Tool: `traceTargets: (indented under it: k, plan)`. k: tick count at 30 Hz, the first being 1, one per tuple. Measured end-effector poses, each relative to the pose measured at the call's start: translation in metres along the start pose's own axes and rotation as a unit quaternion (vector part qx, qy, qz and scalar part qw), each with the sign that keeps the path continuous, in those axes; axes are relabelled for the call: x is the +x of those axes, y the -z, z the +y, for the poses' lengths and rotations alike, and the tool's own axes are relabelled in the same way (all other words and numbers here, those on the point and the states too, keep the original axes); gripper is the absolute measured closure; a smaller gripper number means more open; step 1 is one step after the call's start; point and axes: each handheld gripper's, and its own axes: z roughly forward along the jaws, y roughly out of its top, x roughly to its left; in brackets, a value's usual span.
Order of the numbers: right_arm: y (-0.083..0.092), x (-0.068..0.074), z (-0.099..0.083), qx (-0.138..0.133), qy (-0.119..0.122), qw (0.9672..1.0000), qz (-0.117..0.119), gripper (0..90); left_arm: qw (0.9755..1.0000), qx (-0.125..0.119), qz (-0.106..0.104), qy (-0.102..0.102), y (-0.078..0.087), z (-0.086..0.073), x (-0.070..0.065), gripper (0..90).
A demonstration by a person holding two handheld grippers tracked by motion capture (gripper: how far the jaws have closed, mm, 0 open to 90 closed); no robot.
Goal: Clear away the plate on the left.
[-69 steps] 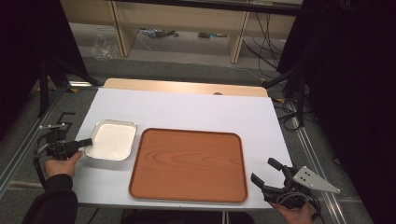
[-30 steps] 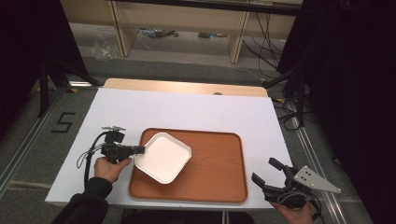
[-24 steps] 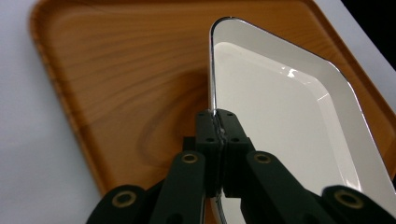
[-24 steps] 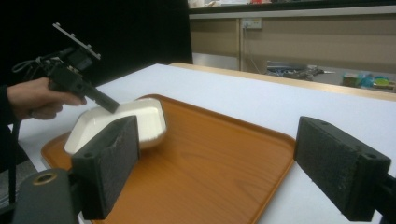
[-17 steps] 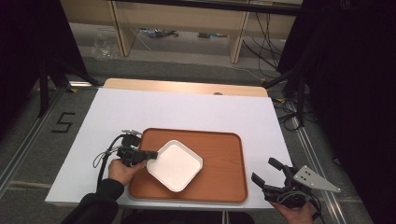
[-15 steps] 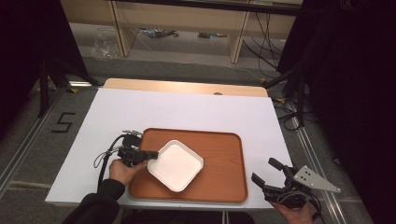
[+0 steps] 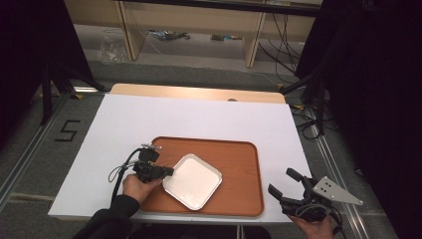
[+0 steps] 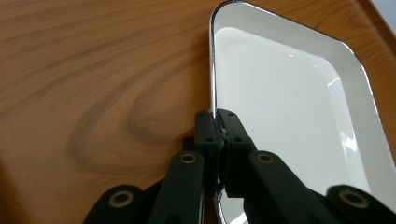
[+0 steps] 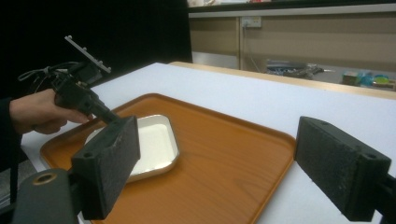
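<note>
Dish (image 7: 192, 180) first: we have the white dish lying on the left part of the wooden tray (image 7: 239, 154), its rim pinched between the closed jaws of our left gripper (image 7: 166, 171). Our right gripper (image 7: 287, 188) waits off the tray's right corner, jaws wide apart and empty. We judge the placing step nearly done; next we should part the left jaws and draw back without dragging the dish.
</note>
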Motion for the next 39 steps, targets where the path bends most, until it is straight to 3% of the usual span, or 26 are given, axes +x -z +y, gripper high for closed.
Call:
traceTargets:
  k: [2, 3, 6, 7, 8, 10, 15, 17, 18, 19, 22, 23, 24, 25, 26, 27, 29, 30, 31, 32, 34, 36, 39]
  plan:
    - [-0.002, 0.001, -0.001, -0.007, -0.010, 0.9999, 0.005, 15.4, 1.0000, 0.006, -0.001, 0.000, -0.001, -0.001, -0.001, 83.7]
    - [-0.001, 0.000, -0.001, 0.000, -0.005, 1.0000, 0.002, 15.4, 1.0000, 0.007, -0.001, -0.004, -0.001, -0.001, -0.002, 83.2]
    - [-0.002, 0.000, -0.001, -0.012, -0.004, 0.9999, 0.002, 15.4, 0.9999, 0.011, -0.005, -0.003, -0.001, -0.002, -0.003, 80.3]
    - [-0.002, 0.000, -0.001, -0.002, -0.005, 1.0000, 0.001, 15.4, 0.9999, 0.014, -0.002, -0.008, 0.000, -0.002, -0.004, 79.8]
    - [-0.003, 0.001, -0.002, -0.012, -0.012, 0.9998, 0.005, 15.4, 0.9998, 0.017, -0.001, -0.010, 0.000, -0.002, -0.005, 80.0]
    - [-0.002, 0.000, -0.001, -0.011, -0.004, 0.9999, 0.001, 15.4, 0.9996, 0.022, 0.000, -0.016, 0.001, -0.003, -0.006, 79.4]
    - [-0.003, 0.001, -0.001, -0.011, -0.011, 0.9998, 0.007, 15.4, 0.9994, 0.027, -0.001, -0.020, 0.002, -0.006, -0.009, 77.6]
    - [-0.004, 0.001, -0.001, -0.017, -0.013, 0.9998, 0.004, 15.4, 0.9987, 0.039, -0.001, -0.032, 0.004, -0.007, -0.010, 76.3]
    - [-0.003, 0.000, -0.001, -0.003, -0.004, 1.0000, 0.001, 15.4, 0.9991, 0.035, -0.005, -0.025, 0.004, -0.009, -0.013, 75.3]
    - [-0.004, 0.001, -0.001, -0.016, -0.012, 0.9998, 0.006, 15.4, 0.9991, 0.035, -0.005, -0.025, 0.004, -0.009, -0.013, 74.7]
    - [-0.003, 0.001, -0.001, -0.014, -0.015, 0.9998, 0.008, 15.4, 0.9990, 0.038, -0.004, -0.024, 0.005, -0.011, -0.017, 72.2]
    - [-0.002, 0.000, 0.000, 0.002, -0.002, 1.0000, 0.000, 15.4, 0.9986, 0.043, -0.002, -0.031, 0.006, -0.012, -0.018, 72.2]
    - [-0.002, 0.000, 0.000, 0.000, -0.003, 1.0000, 0.005, 15.4, 0.9969, 0.061, -0.002, -0.050, 0.008, -0.012, -0.018, 71.2]
    - [-0.004, 0.000, 0.000, -0.016, -0.007, 0.9998, 0.008, 15.4, 0.9980, 0.051, -0.004, -0.039, 0.007, -0.014, -0.021, 71.1]
    - [-0.004, 0.000, 0.000, -0.016, -0.007, 0.9998, 0.008, 15.4, 0.9980, 0.051, -0.004, -0.039, 0.007, -0.014, -0.021, 71.2]
    - [-0.002, -0.001, 0.000, 0.001, 0.002, 1.0000, 0.001, 15.4, 0.9975, 0.056, -0.004, -0.042, 0.008, -0.015, -0.022, 72.0]
    - [-0.002, 0.000, 0.000, 0.002, 0.000, 1.0000, 0.003, 15.4, 0.9959, 0.070, -0.007, -0.056, 0.009, -0.016, -0.022, 72.9]
    - [-0.002, 0.000, 0.000, -0.005, 0.000, 1.0000, 0.006, 15.4, 0.9961, 0.070, -0.005, -0.053, 0.009, -0.017, -0.025, 75.9]
    - [-0.005, 0.001, -0.001, -0.015, -0.016, 0.9997, 0.012, 15.4, 0.9955, 0.075, -0.007, -0.058, 0.009, -0.018, -0.025, 77.6]
    - [-0.002, 0.000, 0.000, 0.002, -0.003, 1.0000, 0.003, 15.4, 0.9959, 0.073, -0.009, -0.052, 0.008, -0.019, -0.027, 78.1]
    - [-0.002, 0.000, 0.000, -0.001, -0.002, 1.0000, 0.005, 15.4, 0.9949, 0.080, -0.010, -0.061, 0.010, -0.021, -0.029, 78.1]
    - [-0.002, -0.001, 0.000, -0.006, 0.007, 1.0000, -0.001, 15.4, 0.9954, 0.075, -0.015, -0.057, 0.010, -0.023, -0.033, 77.5]
    - [-0.002, 0.000, 0.000, 0.002, -0.003, 1.0000, 0.003, 15.4, 0.9943, 0.084, -0.014, -0.063, 0.013, -0.025, -0.036, 76.6]
